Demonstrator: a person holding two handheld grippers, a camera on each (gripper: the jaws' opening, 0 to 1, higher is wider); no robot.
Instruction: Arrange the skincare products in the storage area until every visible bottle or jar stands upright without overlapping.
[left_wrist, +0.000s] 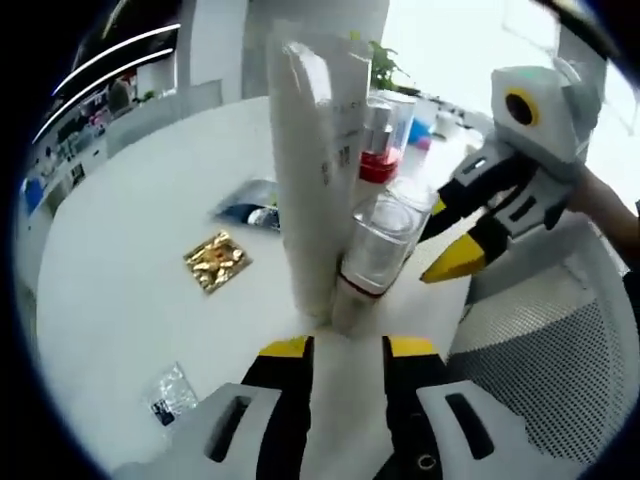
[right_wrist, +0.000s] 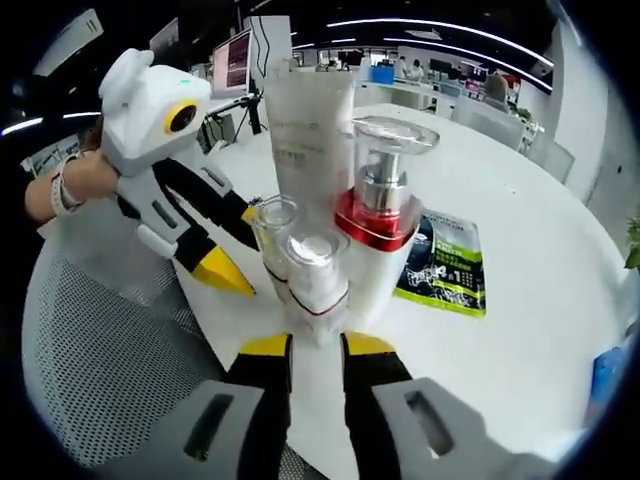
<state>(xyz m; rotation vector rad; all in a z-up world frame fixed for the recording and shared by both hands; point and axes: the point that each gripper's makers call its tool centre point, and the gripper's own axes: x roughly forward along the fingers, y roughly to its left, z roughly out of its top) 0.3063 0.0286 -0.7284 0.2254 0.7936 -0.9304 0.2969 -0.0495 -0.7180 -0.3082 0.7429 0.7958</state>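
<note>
The white bench (left_wrist: 130, 260) spreads across the left and centre of the left gripper view, with a mesh surface (left_wrist: 560, 360) at lower right. Mid-frame the skincare stands bunched: a tall white tube (left_wrist: 310, 170), a red-collared pump bottle (right_wrist: 378, 235) and small clear-capped bottles (right_wrist: 312, 270), all upright but pressed together. A green-and-black sachet (right_wrist: 445, 265) lies right of centre in the right gripper view; a gold sachet (left_wrist: 215, 260) lies left of centre in the left view.

The left gripper (left_wrist: 347, 350) sits at bottom centre, jaws a little apart with nothing between them, just short of the cluster. The right gripper (right_wrist: 305, 347) is likewise parted slightly and empty.

I'd reckon the job now is spacing: take one small bottle low down, slide it clear slowly, and keep off the tube, which looks easy to topple.

The tube's top is cut off, labels are unreadable, and I cannot tell how many small bottles there are.
</note>
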